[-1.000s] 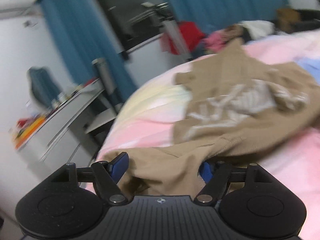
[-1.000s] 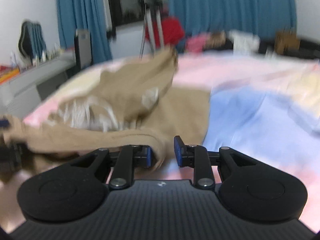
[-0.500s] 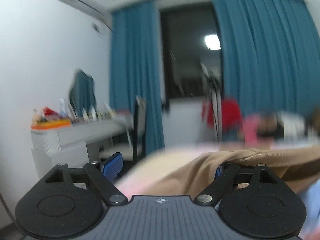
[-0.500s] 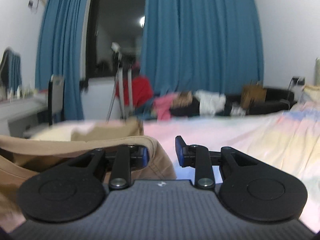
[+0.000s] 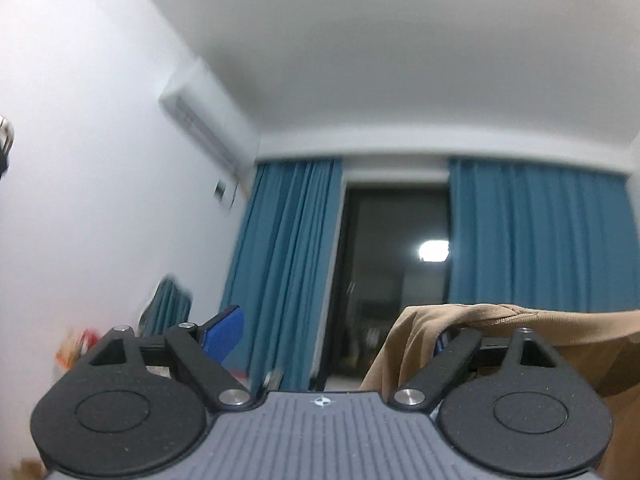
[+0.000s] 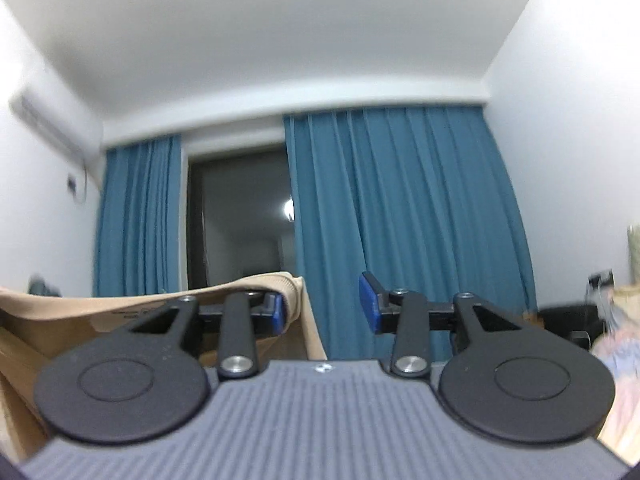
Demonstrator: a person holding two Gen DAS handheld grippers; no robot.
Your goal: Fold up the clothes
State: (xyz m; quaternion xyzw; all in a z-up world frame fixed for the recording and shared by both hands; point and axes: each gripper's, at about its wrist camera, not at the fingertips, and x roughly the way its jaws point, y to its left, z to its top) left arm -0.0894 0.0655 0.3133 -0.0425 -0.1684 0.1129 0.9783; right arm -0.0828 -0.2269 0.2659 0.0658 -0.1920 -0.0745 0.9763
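Here both the left claw (image 5: 332, 332) and the right claw (image 6: 324, 310) stand open, the tan garment (image 5: 500, 316) draped over one finger of each.

no readable text, labels, brands or numbers anywhere in either wrist view

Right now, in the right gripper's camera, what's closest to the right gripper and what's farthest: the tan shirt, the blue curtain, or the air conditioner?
1. Tan shirt: draped over the left finger of the right gripper, touching it.
2. Blue curtain: straight ahead, across the room.
3. Air conditioner: high on the left wall. Too close to call against the curtain.
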